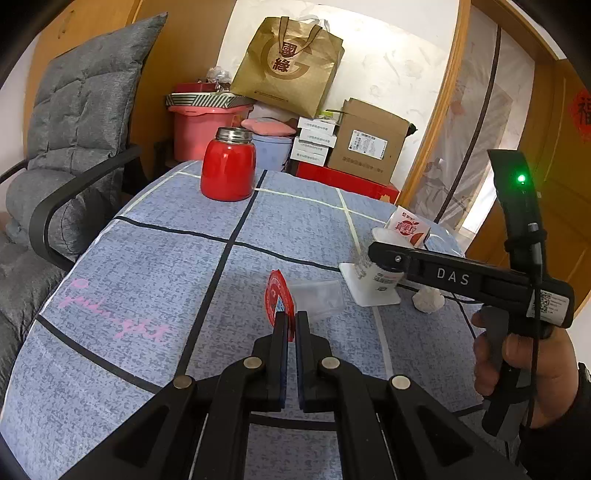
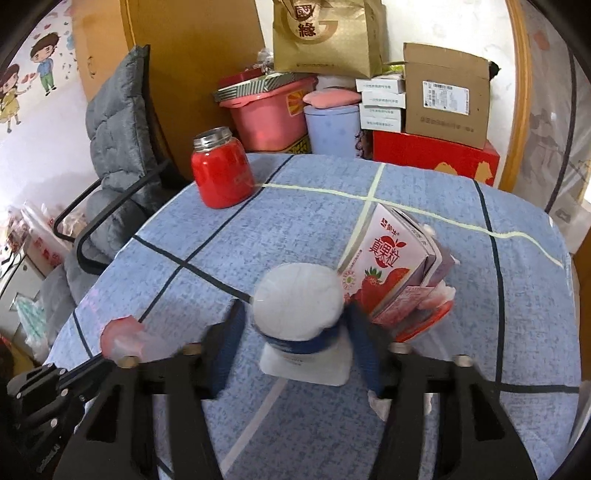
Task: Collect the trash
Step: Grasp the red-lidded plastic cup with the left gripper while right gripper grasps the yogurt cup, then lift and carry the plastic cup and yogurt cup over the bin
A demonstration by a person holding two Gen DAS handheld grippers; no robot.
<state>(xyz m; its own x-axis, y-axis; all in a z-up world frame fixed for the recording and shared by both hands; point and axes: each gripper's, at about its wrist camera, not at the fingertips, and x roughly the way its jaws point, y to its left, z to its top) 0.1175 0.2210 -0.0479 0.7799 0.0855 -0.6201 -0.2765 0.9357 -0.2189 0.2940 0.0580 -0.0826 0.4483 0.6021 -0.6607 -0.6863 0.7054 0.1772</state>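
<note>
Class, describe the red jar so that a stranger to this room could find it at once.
Start at the table under the blue checked cloth. At its far edge, beside the grey cushioned chair, stands the red jar. Unlike the pale cartons and wrappers nearby, it is glossy red with a metal neck.

Both cameras ride close above the tabletop, tilted down and facing the cluttered back wall. The left view looks from the left and catches the right hand-held gripper side-on. Both share the red jar, paper bag and boxes.
</note>
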